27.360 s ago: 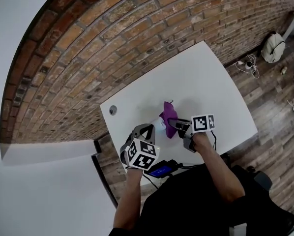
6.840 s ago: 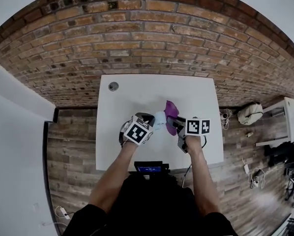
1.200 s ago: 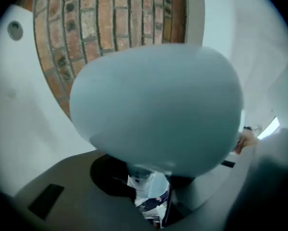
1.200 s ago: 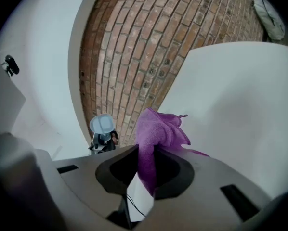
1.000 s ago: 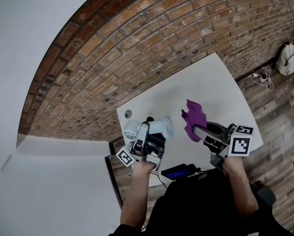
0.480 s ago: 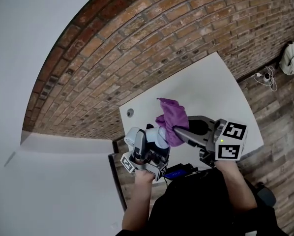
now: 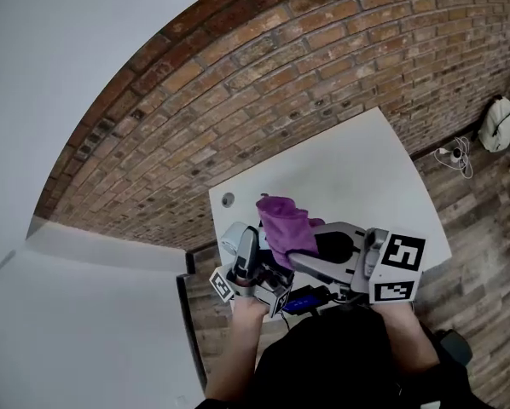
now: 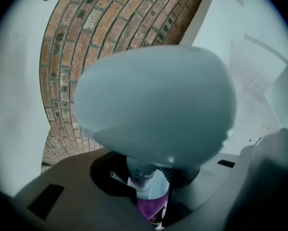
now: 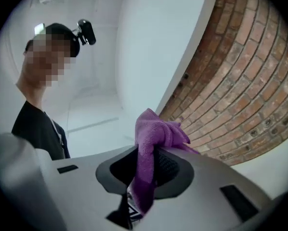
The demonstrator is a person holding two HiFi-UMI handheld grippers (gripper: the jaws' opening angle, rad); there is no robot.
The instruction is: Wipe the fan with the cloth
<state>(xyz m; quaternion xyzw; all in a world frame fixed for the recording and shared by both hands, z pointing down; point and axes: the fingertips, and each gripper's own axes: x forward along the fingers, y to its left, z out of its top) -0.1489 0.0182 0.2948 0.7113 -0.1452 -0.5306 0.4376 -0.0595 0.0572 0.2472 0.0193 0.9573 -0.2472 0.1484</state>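
Brick wall runs behind a white table that stands on a plank floor. A small round hole sits in the table top at its left corner.

Left tongs: closed on the fan, which is held in the air over the table's near left corner. In the left gripper view, the left tongs clamp the narrow stem, and the pale blue rounded head of the fan fills the middle of the picture.

Right tongs: closed on the purple cloth. In the right gripper view, the cloth is pinched between the right tongs, and its free end bunches above the tips.

Relation: in the head view the cloth lies against the right side of the fan, partly covering it. Both tongs are clear of the table top.
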